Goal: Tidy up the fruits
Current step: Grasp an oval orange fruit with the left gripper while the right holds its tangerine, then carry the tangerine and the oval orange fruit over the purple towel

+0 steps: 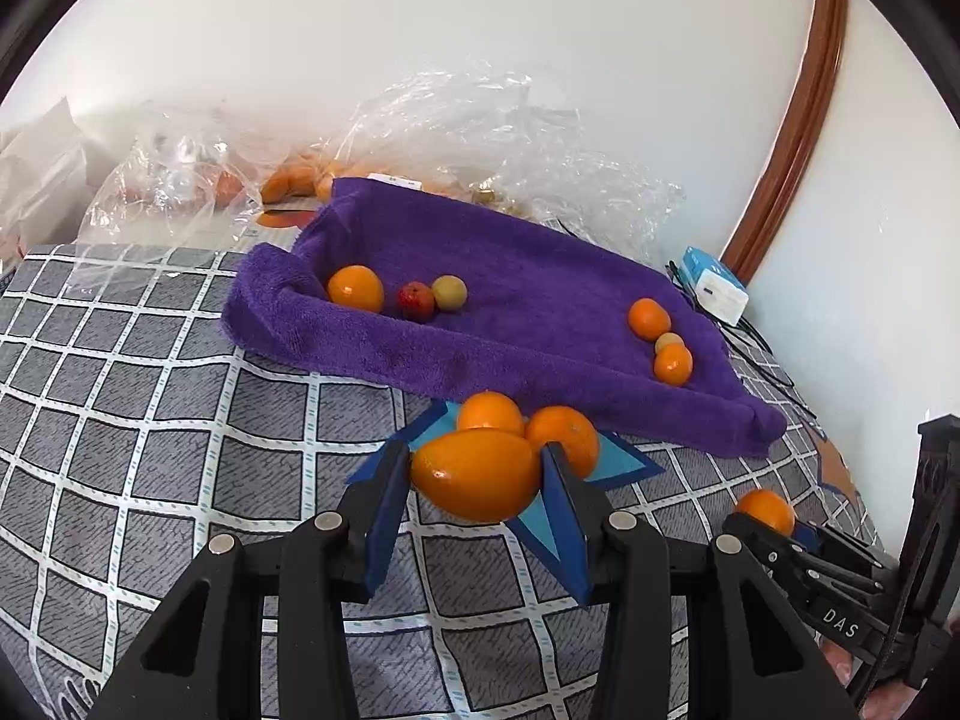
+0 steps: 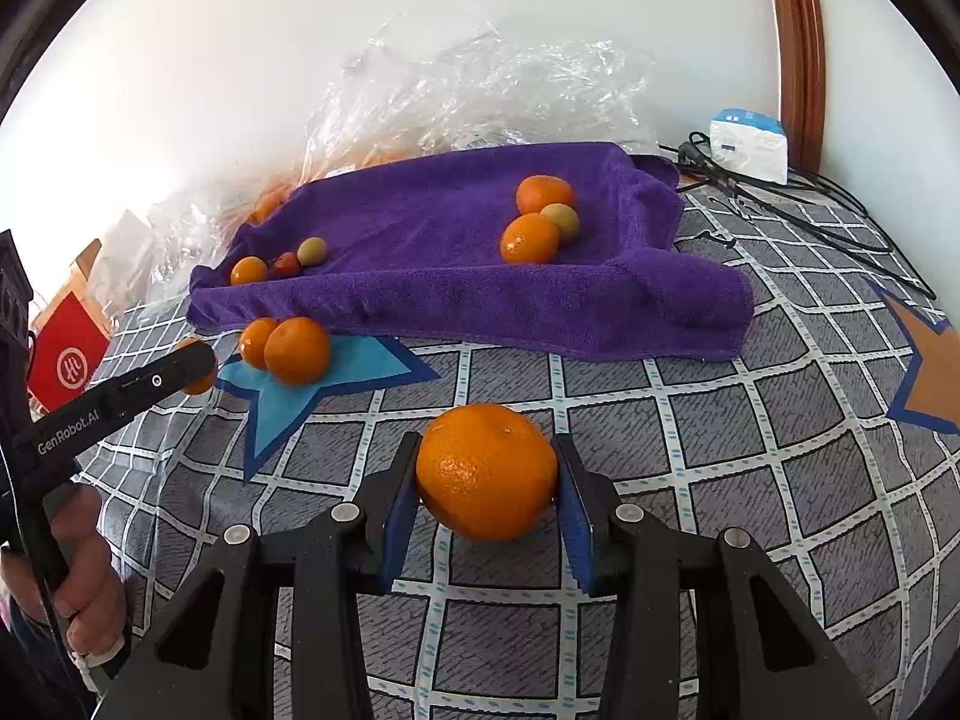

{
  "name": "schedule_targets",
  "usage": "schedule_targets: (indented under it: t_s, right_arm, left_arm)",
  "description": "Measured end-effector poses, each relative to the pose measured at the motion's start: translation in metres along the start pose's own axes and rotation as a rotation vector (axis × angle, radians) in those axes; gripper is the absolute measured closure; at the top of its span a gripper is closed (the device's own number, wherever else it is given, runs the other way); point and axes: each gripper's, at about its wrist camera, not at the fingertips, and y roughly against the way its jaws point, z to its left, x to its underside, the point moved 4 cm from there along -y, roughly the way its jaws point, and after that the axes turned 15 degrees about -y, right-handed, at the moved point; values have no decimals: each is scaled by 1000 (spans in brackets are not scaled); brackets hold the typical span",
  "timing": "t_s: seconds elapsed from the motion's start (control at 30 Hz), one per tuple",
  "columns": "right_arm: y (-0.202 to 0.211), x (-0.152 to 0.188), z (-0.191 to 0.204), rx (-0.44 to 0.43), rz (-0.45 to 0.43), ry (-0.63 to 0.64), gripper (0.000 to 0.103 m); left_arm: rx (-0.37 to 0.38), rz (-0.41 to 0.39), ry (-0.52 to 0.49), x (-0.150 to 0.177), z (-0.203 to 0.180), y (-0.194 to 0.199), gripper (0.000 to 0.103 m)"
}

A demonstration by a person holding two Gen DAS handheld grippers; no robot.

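Observation:
My left gripper (image 1: 477, 483) is shut on an oval orange fruit (image 1: 477, 480), just in front of two oranges (image 1: 528, 423) lying on a blue star patch. My right gripper (image 2: 487, 474) is shut on a round orange (image 2: 487, 471) above the checked cloth. The purple towel (image 1: 516, 276) holds an orange, a red fruit (image 1: 417, 300) and a yellow-green fruit at its left, and two oranges with a small pale fruit (image 1: 667, 341) at its right. The right gripper and its orange (image 1: 767, 510) show at the right in the left wrist view. The left gripper (image 2: 192, 369) shows at the left in the right wrist view.
Crumpled clear plastic bags (image 1: 480, 132) with more fruit lie behind the towel against the white wall. A white and blue box (image 2: 749, 144) and black cables (image 2: 798, 192) sit at the back right by a wooden frame. A red bag (image 2: 66, 354) stands at the far left.

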Motion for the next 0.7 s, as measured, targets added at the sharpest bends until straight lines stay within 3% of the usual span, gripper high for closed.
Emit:
schedule_targets:
  t_s: [0.27,0.7]
  right_arm:
    - [1,0,1,-21,1,5,61]
    - [5,-2,-5,-33,-3,-33,61]
  left_arm:
    - [-54,-43,32,-4,11,8,61]
    - [-64,-66,89,-6,25,16,61]
